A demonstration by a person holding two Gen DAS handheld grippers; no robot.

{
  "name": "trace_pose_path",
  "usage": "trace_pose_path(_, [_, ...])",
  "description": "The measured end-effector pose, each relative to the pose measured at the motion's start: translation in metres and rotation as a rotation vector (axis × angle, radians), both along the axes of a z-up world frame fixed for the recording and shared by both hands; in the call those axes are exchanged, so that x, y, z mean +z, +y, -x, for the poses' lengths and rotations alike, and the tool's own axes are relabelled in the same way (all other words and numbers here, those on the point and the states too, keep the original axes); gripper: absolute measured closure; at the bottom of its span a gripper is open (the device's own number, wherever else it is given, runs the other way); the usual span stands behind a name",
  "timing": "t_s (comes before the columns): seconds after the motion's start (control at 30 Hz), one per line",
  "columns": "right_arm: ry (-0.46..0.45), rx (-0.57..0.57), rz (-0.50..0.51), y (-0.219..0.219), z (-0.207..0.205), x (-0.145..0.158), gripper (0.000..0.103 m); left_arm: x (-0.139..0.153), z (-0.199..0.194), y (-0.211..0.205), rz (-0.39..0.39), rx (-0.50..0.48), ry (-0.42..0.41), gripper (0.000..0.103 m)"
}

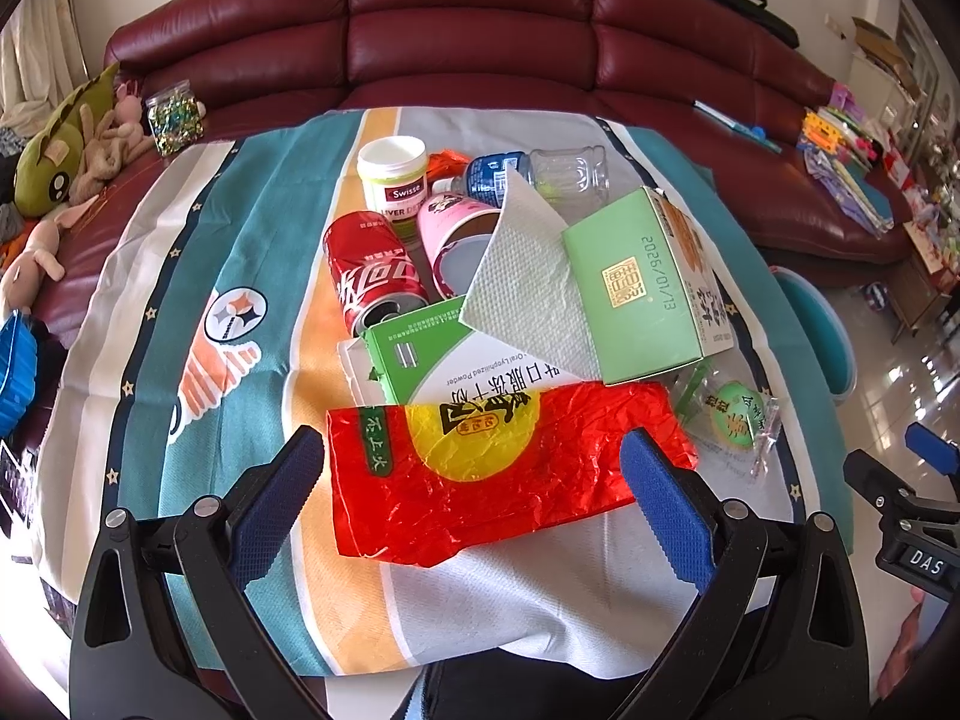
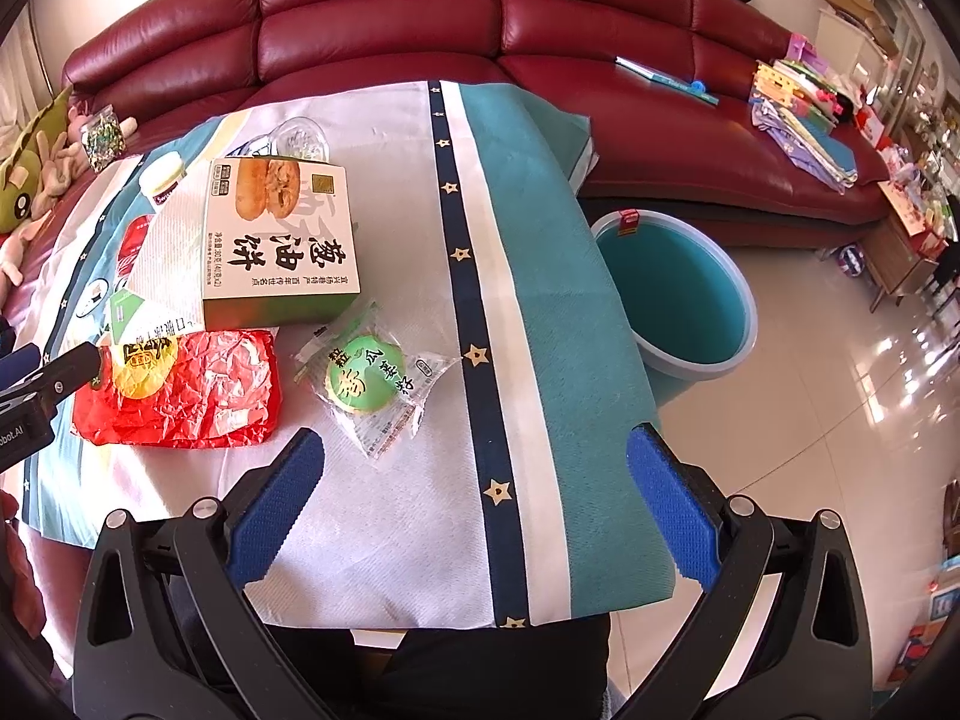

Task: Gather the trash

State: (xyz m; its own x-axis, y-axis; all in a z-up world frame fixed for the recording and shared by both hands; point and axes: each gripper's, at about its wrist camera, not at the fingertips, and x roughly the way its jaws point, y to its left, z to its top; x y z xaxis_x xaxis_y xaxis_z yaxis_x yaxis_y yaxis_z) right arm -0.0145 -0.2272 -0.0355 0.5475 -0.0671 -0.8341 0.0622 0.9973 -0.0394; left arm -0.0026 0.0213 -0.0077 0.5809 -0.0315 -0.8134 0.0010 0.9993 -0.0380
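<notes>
Trash lies piled on a cloth-covered table (image 1: 240, 276). My left gripper (image 1: 474, 450) is open, its blue pads either side of a crinkled red wrapper (image 1: 480, 480), also in the right wrist view (image 2: 198, 390). Behind it lie a green box (image 1: 636, 288), a paper napkin (image 1: 528, 288), a red cola can (image 1: 372, 276), a pink cup (image 1: 450, 240), a white Swisse jar (image 1: 393, 174) and a clear bottle (image 1: 540, 174). My right gripper (image 2: 474, 450) is open and empty over the cloth, just short of a clear packet with a green cake (image 2: 366, 378). A teal bin (image 2: 678, 294) stands on the floor to the right.
A red leather sofa (image 1: 468, 30) runs behind the table, with plush toys (image 1: 60, 150) and a glitter jar (image 1: 174, 117) at its left end and papers (image 2: 804, 120) at its right. Glossy tiled floor (image 2: 840, 396) lies to the right.
</notes>
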Motion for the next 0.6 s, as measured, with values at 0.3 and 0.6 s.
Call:
trace_pose_path(0.3, [0.013,0.021,0.020,0.011,-0.004,-0.002,0.006,-0.009,-0.003,0.017,0.021,-0.004,0.015,0.004])
trace_pose_path(0.6, [0.050,0.051,0.025,0.023,-0.010,-0.015,0.006,-0.052,-0.001,0.049,0.059,-0.040,0.106,0.004])
